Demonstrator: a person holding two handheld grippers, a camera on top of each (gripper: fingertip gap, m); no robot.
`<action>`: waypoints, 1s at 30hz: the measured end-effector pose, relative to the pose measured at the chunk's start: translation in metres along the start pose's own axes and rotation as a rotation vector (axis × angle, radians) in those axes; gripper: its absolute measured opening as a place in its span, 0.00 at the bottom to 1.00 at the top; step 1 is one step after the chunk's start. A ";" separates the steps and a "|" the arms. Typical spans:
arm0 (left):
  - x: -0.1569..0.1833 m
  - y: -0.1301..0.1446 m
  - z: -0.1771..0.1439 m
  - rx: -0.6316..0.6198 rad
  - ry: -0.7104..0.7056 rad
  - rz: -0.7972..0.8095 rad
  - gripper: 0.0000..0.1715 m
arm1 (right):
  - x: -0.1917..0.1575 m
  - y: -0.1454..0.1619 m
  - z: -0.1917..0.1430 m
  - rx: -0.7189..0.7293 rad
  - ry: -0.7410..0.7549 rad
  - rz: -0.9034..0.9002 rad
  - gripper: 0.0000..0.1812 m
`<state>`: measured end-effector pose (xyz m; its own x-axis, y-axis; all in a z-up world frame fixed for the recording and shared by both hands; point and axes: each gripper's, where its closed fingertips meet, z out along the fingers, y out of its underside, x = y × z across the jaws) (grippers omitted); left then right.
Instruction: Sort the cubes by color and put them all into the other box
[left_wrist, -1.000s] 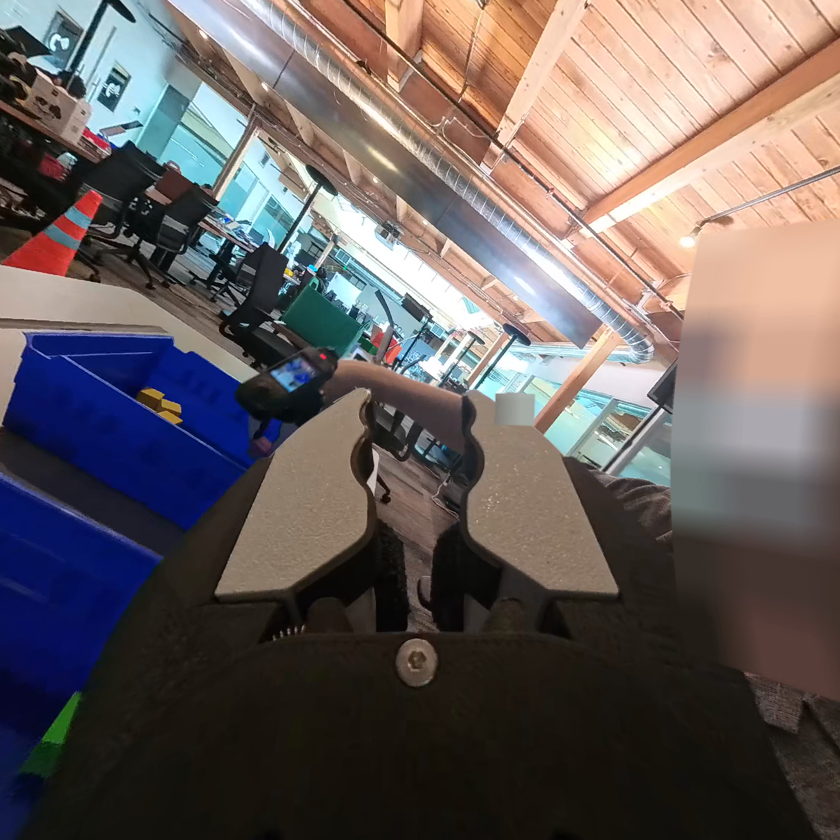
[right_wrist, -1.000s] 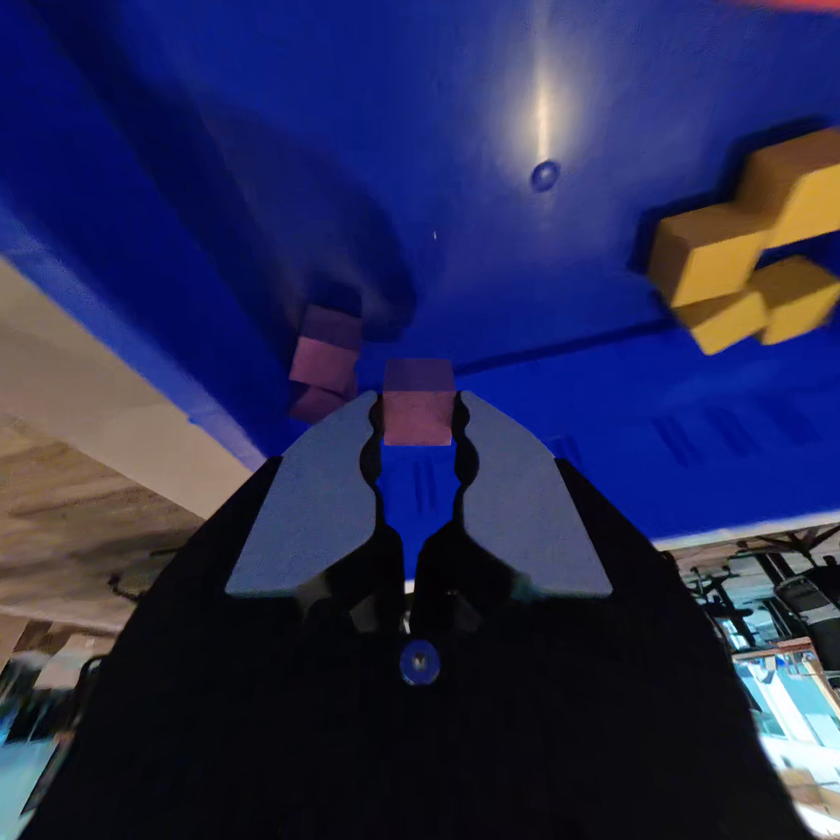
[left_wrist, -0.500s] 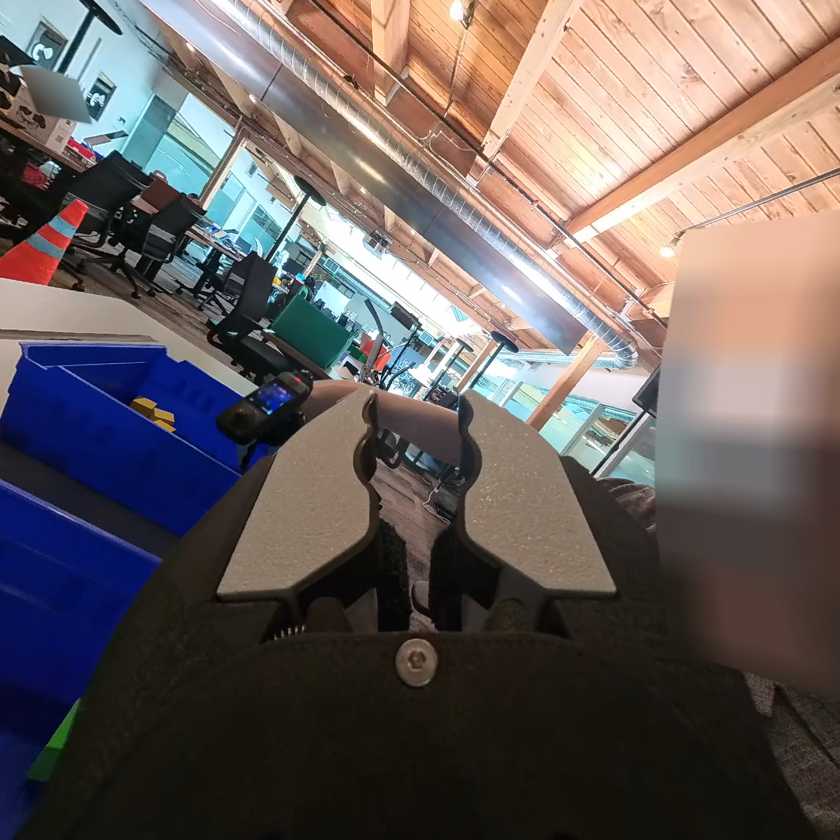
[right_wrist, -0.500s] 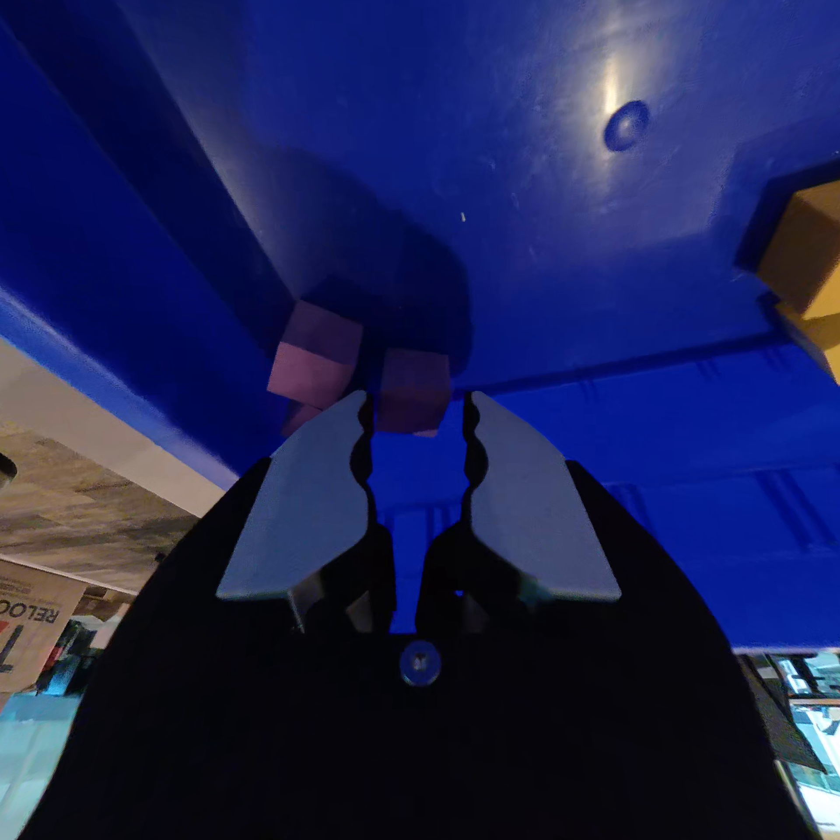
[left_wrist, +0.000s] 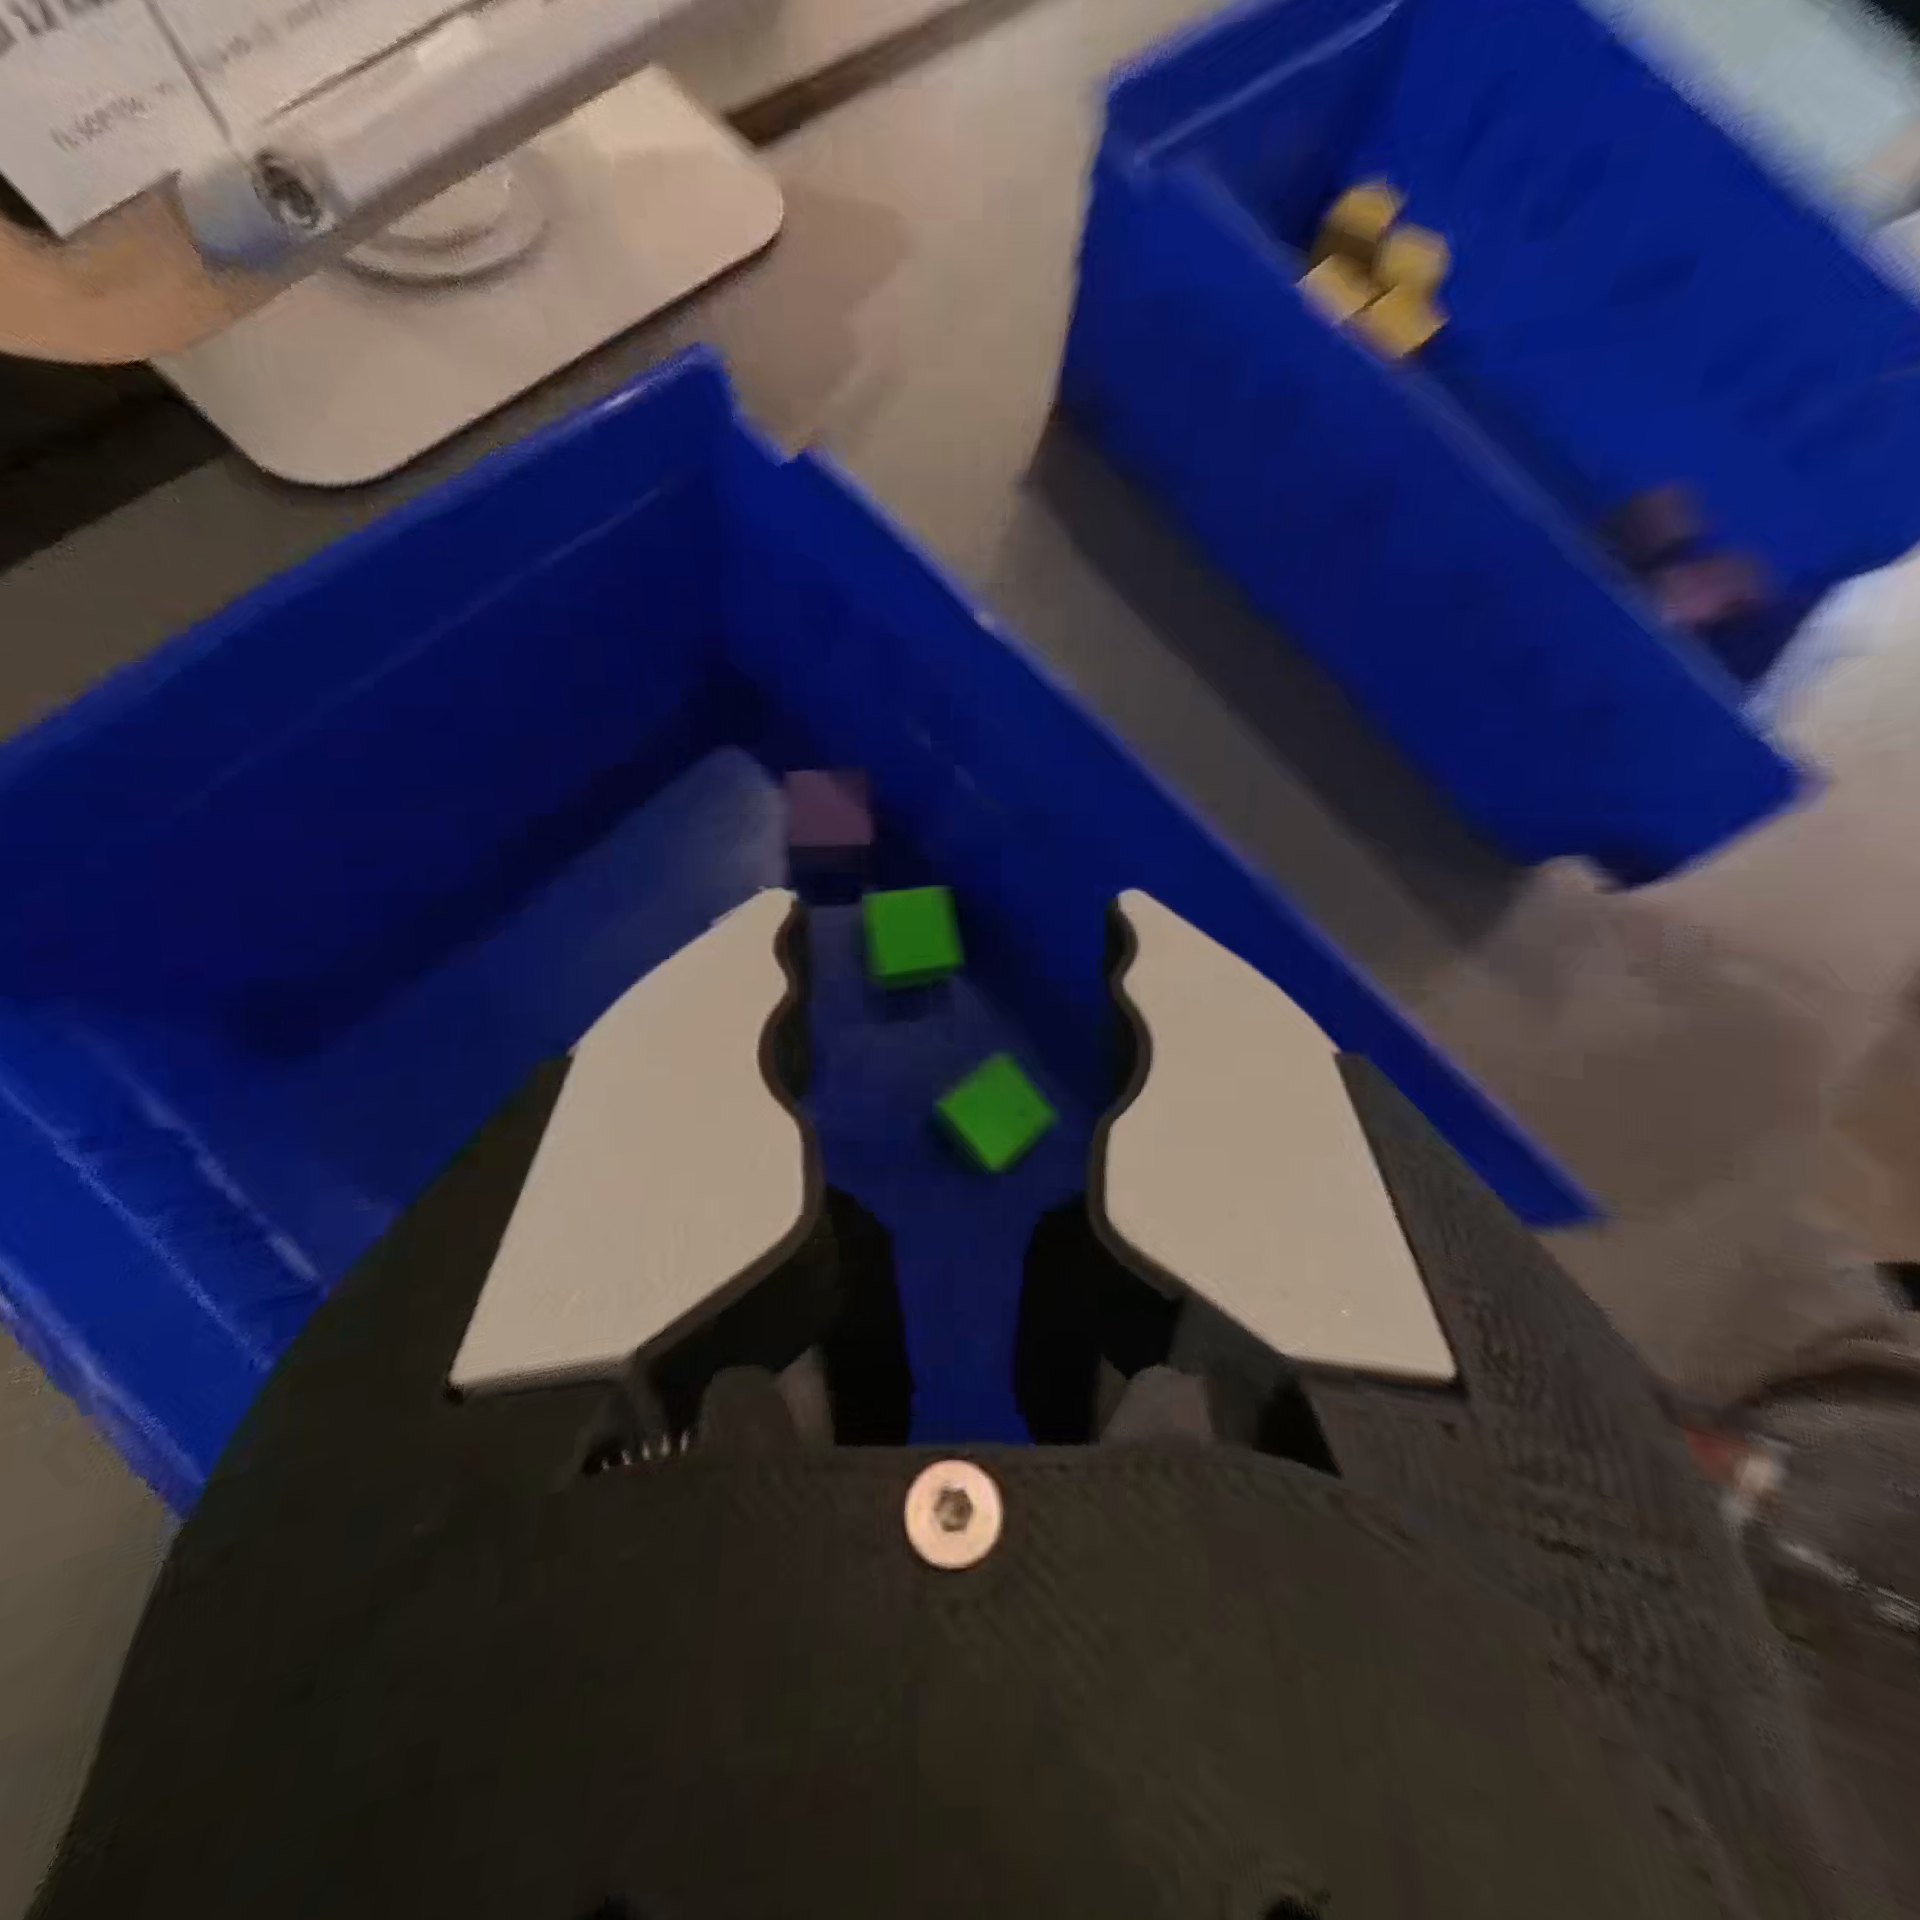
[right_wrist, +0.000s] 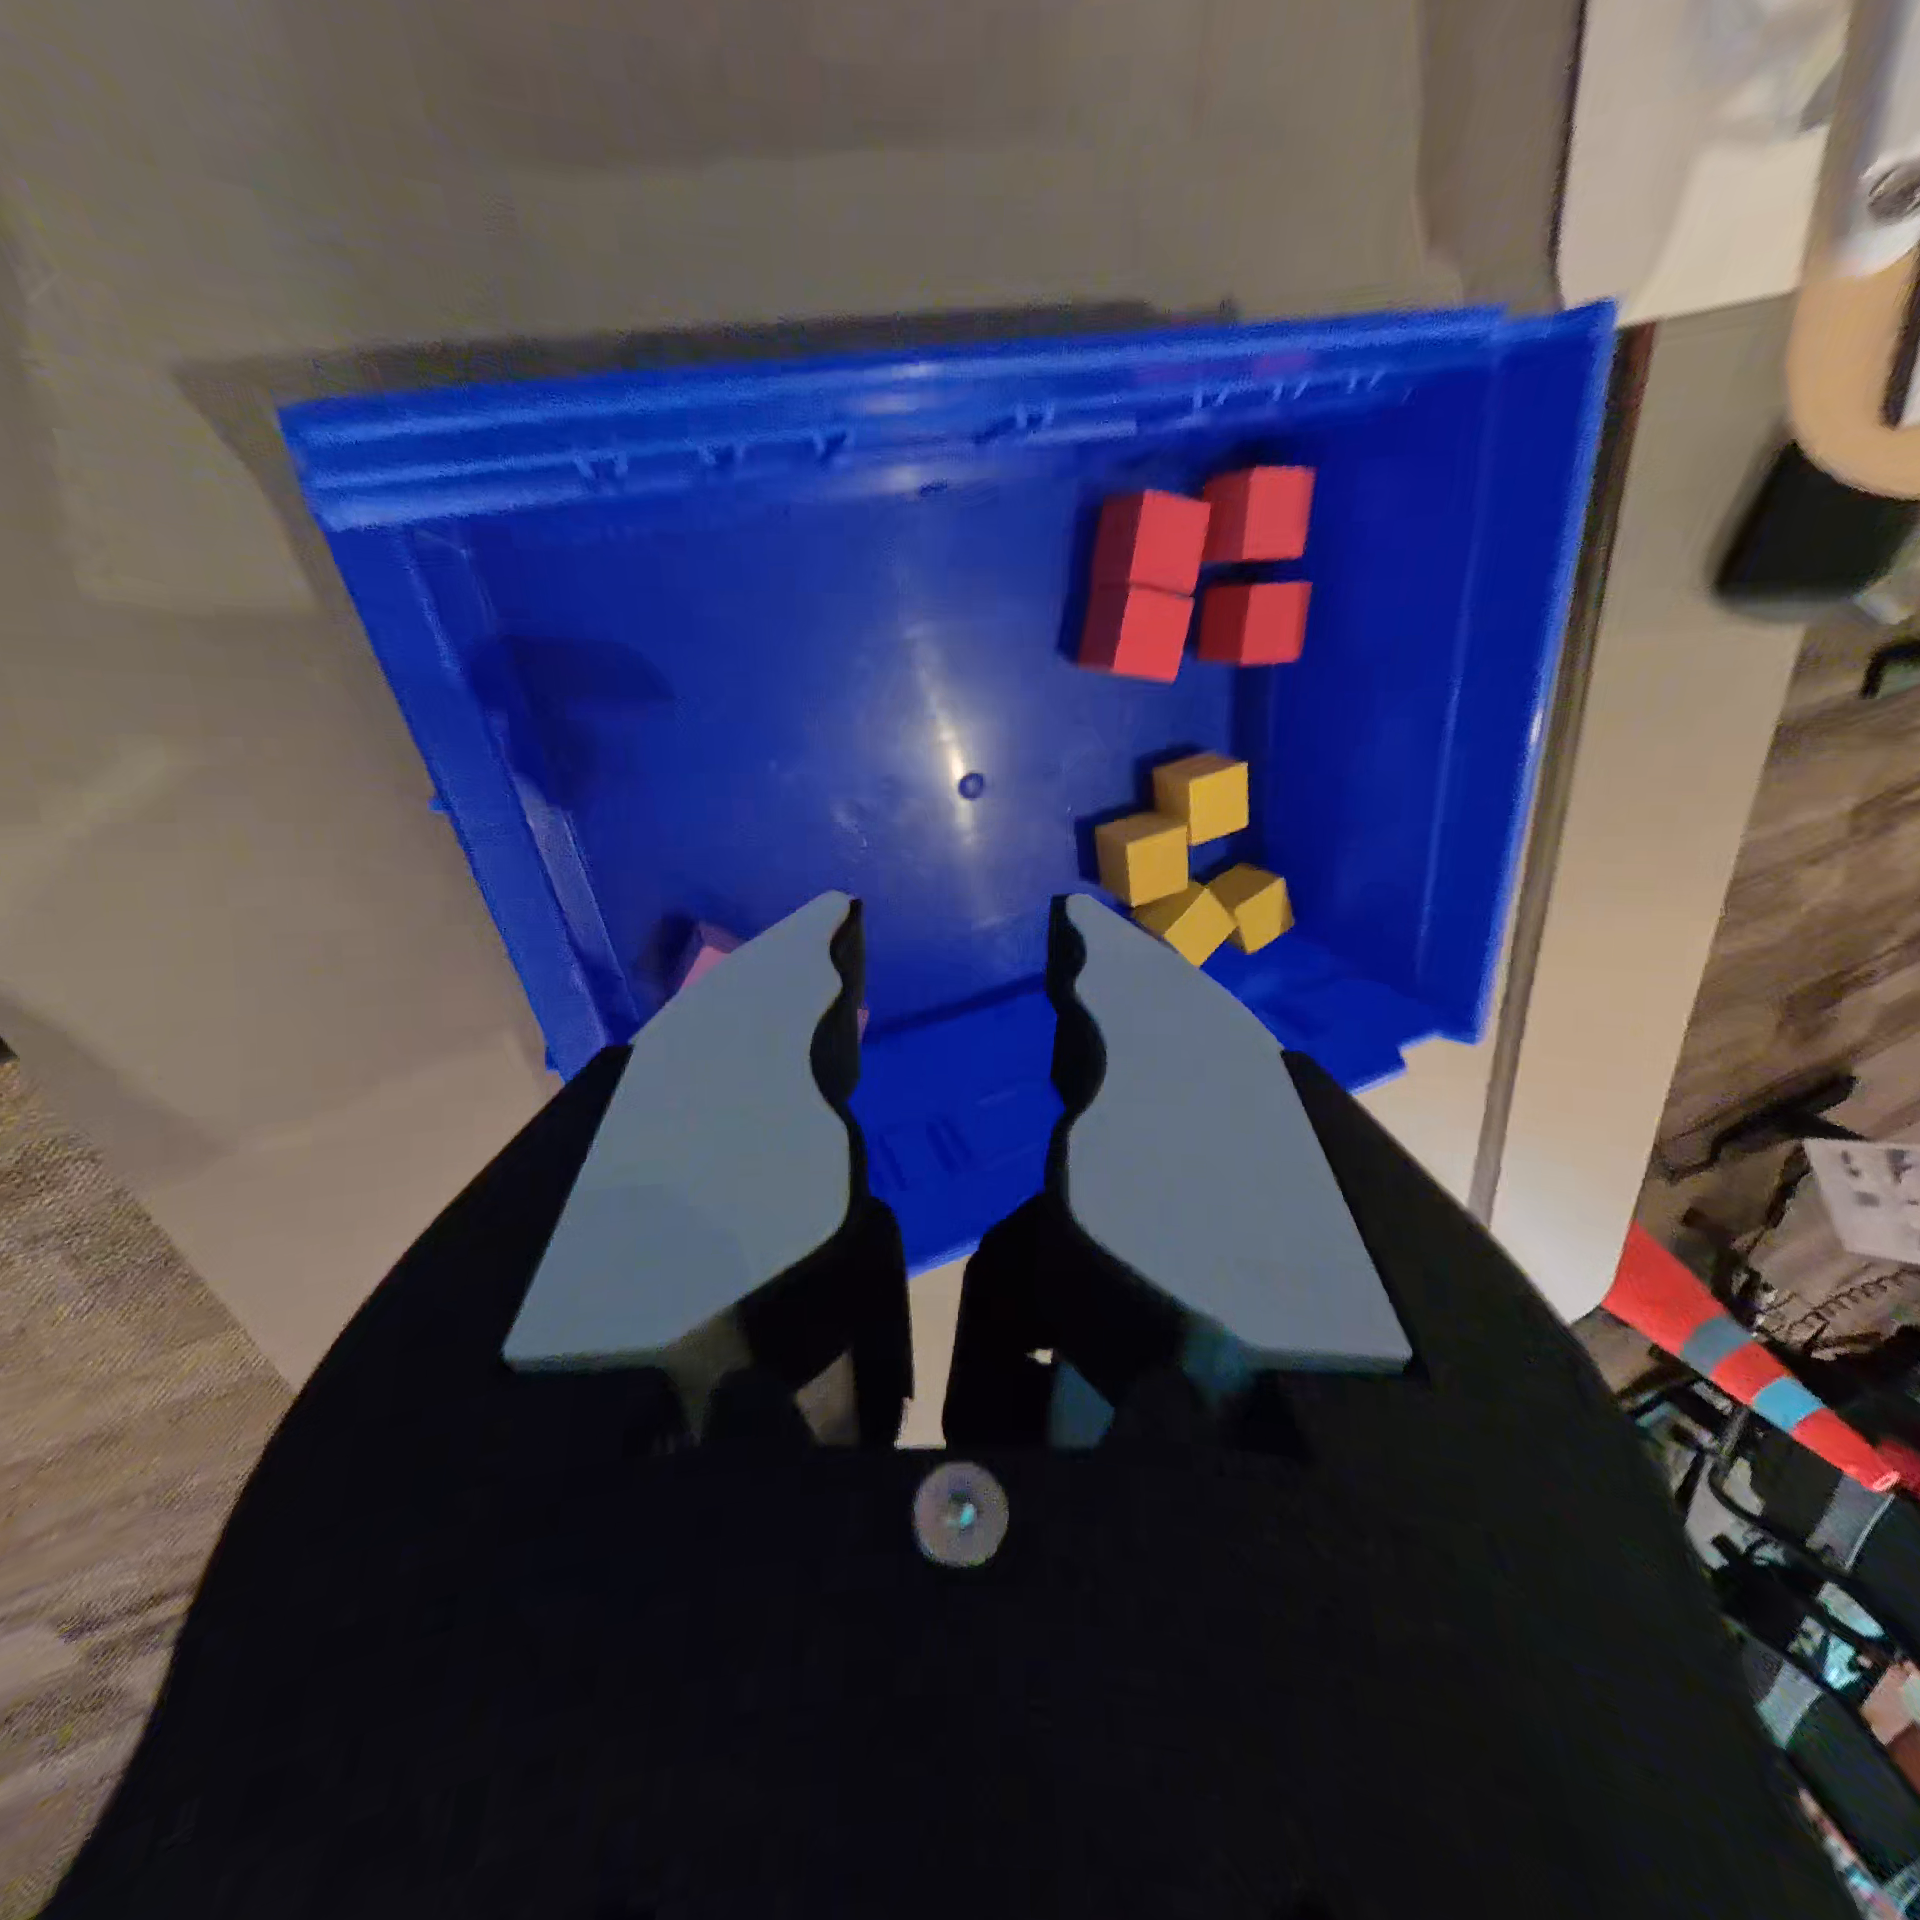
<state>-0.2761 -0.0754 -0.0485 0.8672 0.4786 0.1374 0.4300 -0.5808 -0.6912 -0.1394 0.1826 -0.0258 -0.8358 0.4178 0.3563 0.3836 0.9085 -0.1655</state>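
Right wrist view: right claw (right_wrist: 954, 940) agape, empty, over blue bin (right_wrist: 727, 436) with four red cubes (right_wrist: 1195, 571), four yellow cubes (right_wrist: 1195, 852).

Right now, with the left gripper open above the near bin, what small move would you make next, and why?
Probably lower the left gripper a little onto the nearer green cube. Its jaws are open and empty, and that cube lies loose on the blue bin floor between them, apart from the other green cube.

Blue bins (right_wrist: 1455, 727), coloured cubes (right_wrist: 1153, 582), white stand (left_wrist: 499, 312)
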 end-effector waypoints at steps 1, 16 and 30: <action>-0.010 0.002 0.015 -0.057 -0.050 0.024 0.34 | -0.002 -0.003 -0.002 0.013 0.008 -0.009 0.18; -0.042 0.035 0.114 -0.316 -0.116 -0.078 0.20 | -0.009 0.000 -0.008 0.053 0.040 -0.035 0.17; 0.058 -0.060 -0.053 0.467 0.966 -0.559 0.17 | -0.021 -0.137 -0.060 0.680 0.256 -0.128 0.17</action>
<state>-0.2385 -0.0476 0.0389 0.5063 -0.2170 0.8346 0.8462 -0.0617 -0.5293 -0.1515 0.0493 0.0443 -0.7081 0.3712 0.6007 -0.1090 0.7830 -0.6124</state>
